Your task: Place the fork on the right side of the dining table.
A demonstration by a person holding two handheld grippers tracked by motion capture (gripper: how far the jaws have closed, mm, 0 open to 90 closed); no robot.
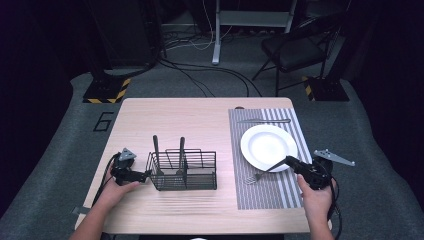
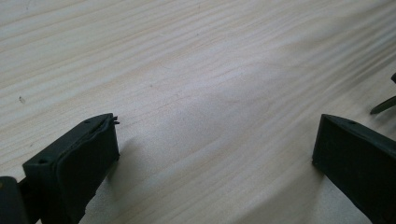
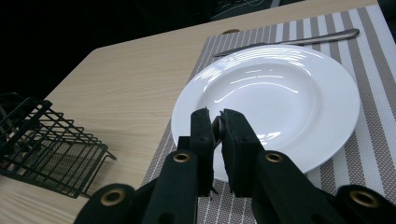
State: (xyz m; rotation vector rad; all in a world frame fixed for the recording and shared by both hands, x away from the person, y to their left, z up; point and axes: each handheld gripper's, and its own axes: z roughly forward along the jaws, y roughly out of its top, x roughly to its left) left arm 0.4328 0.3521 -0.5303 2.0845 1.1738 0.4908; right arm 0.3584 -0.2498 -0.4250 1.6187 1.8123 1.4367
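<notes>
Right gripper [image 1: 289,161] has its jaws pressed nearly together, pinching the handle end of the fork [image 1: 260,175]. In the right gripper view a sliver of metal [image 3: 216,127] shows between the pads, right gripper [image 3: 215,123] aimed over the plate [image 3: 280,93]. Key relation is fork vs plate [image 1: 265,140]. The long axis runs diagonally, handle up at the plate's near rim where I grip it, tines down and away to the plate's near-left, over the striped placemat [image 1: 260,197]. Can't tell whether the tines touch the mat or hang just above it. My read: the fork wants to end up flat on the mat beside the plate, so the handle has to swing off the rim and drop until the axis runs alongside the plate's edge, not across it. Handle is just beside or over the rim, so there's some risk of clipping the porcelain on the way down. The knife [image 1: 263,120] lies on the mat at the plate's far side, well apart from the fork and no conflict. Left gripper [image 1: 146,175] is far to the plate's left, at the wire caddy [image 1: 182,172] on the side away from the plate. Its jaws are spread wide with only bare table [image 2: 187,70] between them, holding nothing. The right hand is the only one near, so this is its move.
</notes>
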